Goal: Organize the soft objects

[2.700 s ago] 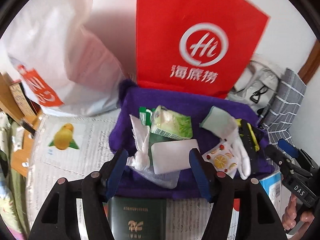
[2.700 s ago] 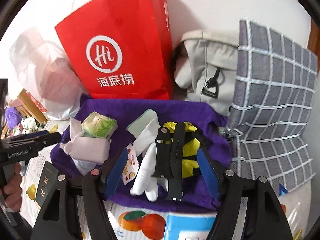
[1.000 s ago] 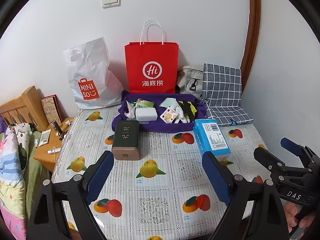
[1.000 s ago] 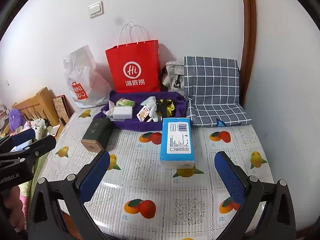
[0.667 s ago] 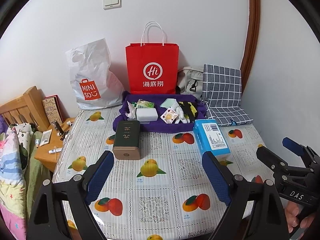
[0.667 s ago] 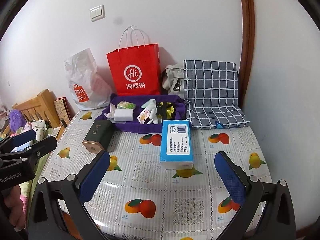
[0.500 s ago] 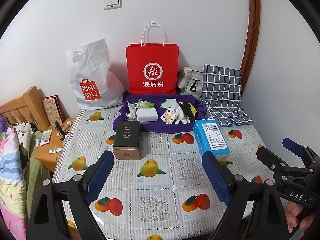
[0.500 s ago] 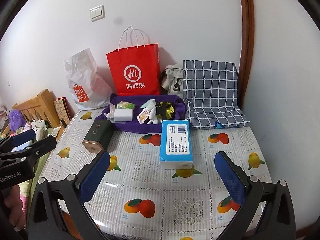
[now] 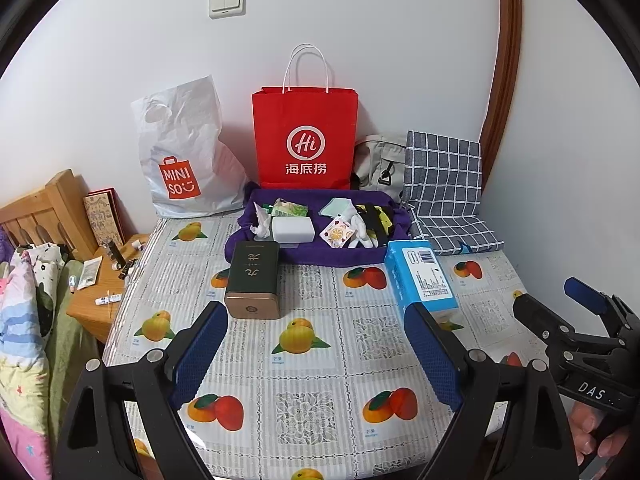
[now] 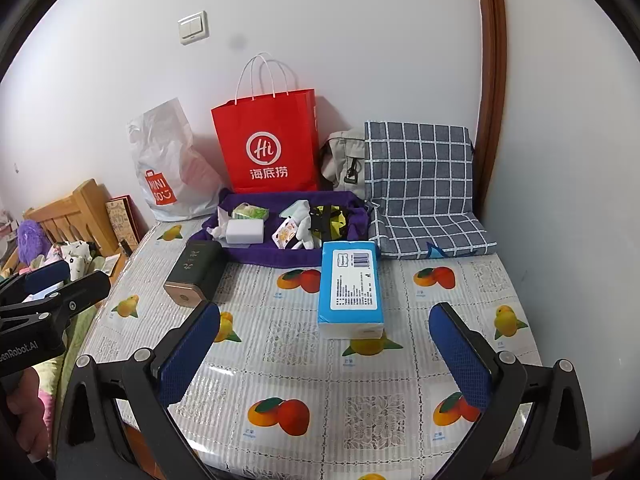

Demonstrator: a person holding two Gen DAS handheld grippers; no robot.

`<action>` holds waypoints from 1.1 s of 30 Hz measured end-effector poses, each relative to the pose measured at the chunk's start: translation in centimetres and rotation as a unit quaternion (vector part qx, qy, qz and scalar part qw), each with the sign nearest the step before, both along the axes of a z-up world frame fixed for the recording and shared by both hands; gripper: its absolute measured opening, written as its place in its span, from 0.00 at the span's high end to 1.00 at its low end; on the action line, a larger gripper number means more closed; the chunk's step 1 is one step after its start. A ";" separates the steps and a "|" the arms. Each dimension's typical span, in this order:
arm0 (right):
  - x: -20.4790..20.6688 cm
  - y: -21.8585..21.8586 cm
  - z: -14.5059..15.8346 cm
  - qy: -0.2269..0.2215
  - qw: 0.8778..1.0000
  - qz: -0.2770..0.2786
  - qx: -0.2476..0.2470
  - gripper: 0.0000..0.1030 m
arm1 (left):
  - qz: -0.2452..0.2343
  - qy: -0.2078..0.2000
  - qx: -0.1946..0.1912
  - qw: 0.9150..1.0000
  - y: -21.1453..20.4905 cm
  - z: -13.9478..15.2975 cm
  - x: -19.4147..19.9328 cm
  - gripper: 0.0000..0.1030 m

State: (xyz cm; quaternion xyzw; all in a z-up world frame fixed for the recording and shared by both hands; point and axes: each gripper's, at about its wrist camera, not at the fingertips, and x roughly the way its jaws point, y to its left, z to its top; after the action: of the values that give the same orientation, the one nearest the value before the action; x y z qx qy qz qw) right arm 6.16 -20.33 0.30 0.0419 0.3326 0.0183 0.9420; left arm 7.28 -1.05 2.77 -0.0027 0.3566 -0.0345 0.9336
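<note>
A purple cloth tray (image 9: pixel 256 246) (image 10: pixel 256 258) lies at the back of the fruit-print table and holds a white pack (image 9: pixel 292 229) (image 10: pixel 245 231), a green packet (image 9: pixel 289 207), a white glove (image 9: pixel 357 226) (image 10: pixel 305 229), a fruit-print sachet (image 9: pixel 337 233) and a black strap (image 9: pixel 374 220) (image 10: pixel 325 222). My left gripper (image 9: pixel 316 350) is open and empty, held back over the table's front. My right gripper (image 10: pixel 325 354) is open and empty too, just short of a blue tissue pack (image 9: pixel 420 276) (image 10: pixel 351 288).
A dark green tin (image 9: pixel 253 278) (image 10: pixel 193 272) lies in front of the tray. A red paper bag (image 9: pixel 306 140), a white Miniso bag (image 9: pixel 184 152), a grey bag (image 9: pixel 378 162) and a checked cushion (image 9: pixel 444 188) stand along the wall. A wooden bedside stand (image 9: pixel 108 280) is at left.
Both grippers have pulled far back from the purple tray to the table's front, open and empty throughout. In the last second they have barely moved.
</note>
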 end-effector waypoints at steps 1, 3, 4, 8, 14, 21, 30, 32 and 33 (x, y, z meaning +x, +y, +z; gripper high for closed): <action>0.0 0.0 0.0 0.000 1.000 0.000 0.000 0.00 | 0.001 0.000 0.000 1.000 0.0 0.0 0.0 0.13; 0.0 0.1 0.0 0.000 1.000 0.000 0.000 0.00 | 0.000 0.001 -0.002 1.000 0.1 0.0 0.0 0.13; 0.0 0.1 0.0 0.000 1.000 -0.001 0.000 0.00 | -0.001 0.001 -0.003 1.000 0.0 0.0 -0.1 0.13; 0.0 0.0 0.0 0.000 1.000 -0.001 0.000 0.00 | 0.000 0.001 -0.003 1.000 0.1 0.0 0.0 0.13; -0.1 -0.1 0.2 -0.001 1.000 -0.001 -0.001 0.00 | 0.004 0.003 -0.003 1.000 0.1 0.0 0.1 0.13; 0.0 0.0 0.2 -0.002 1.000 -0.002 -0.001 0.00 | 0.003 -0.001 -0.005 1.000 0.1 0.0 0.2 0.13; 0.1 0.2 0.3 -0.004 1.000 0.002 -0.002 0.00 | 0.005 0.000 -0.010 1.000 0.2 -0.1 0.3 0.13; 0.1 0.3 0.3 -0.004 1.000 0.001 -0.002 0.00 | 0.006 -0.001 -0.008 1.000 0.2 -0.2 0.4 0.13; 0.2 0.2 0.3 -0.004 1.000 0.001 -0.002 0.00 | 0.007 -0.001 -0.009 1.000 0.2 -0.3 0.6 0.13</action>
State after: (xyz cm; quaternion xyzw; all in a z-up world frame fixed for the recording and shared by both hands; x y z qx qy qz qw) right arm 6.32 -20.10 0.56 0.0400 0.3292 0.0190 0.9432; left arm 7.85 -0.84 2.51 -0.0133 0.3556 -0.0308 0.9340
